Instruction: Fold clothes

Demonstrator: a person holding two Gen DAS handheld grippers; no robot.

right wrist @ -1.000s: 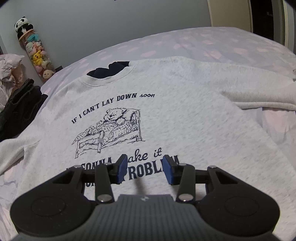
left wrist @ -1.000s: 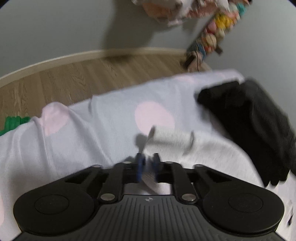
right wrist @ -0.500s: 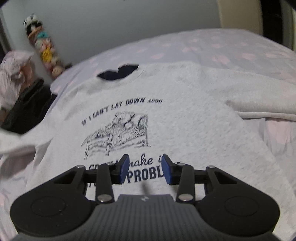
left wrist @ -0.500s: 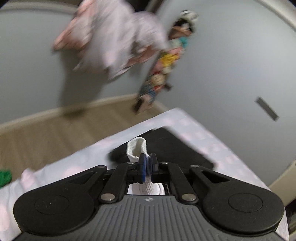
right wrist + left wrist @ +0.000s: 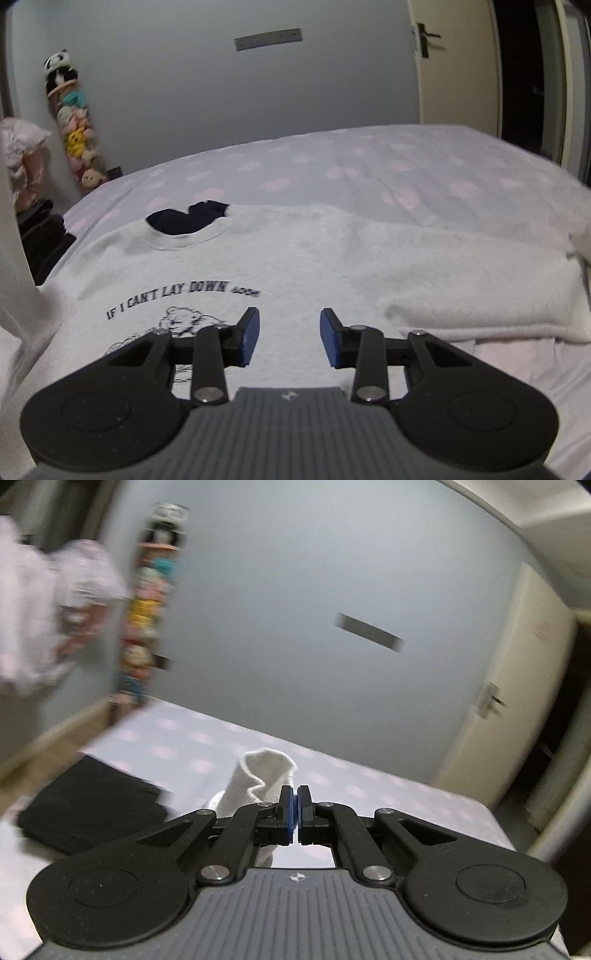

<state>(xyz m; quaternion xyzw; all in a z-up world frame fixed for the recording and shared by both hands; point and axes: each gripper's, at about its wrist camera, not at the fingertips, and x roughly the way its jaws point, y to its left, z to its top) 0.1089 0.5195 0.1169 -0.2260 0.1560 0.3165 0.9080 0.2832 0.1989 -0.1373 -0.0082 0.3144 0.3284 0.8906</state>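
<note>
Above the bed [image 5: 406, 166], left gripper [image 5: 295, 814] clamped on sweatshirt cuff [image 5: 264, 775] (raised), right gripper [image 5: 289, 339] wide, empty, over sweatshirt [image 5: 295, 266].

On the light grey fleece sweatshirt [image 5: 314, 266] you can read navy print "IF I CAN'T LAY DOWN"; the smaller word after it is blurred.

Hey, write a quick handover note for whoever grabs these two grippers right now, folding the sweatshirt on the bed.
Left gripper: shut on the sleeve cuff, lifted above the bed.
Right gripper: open, holding nothing, over the sweatshirt chest.
Sweatshirt lies face up and flat on the bed, print showing; its other sleeve lies stretched out to the side. Black clothes sit near the bed's edge.
Done: one sleeve picked up.
Left: probably lay that sleeve across the chest, fold the other in, then fold the body.
</note>
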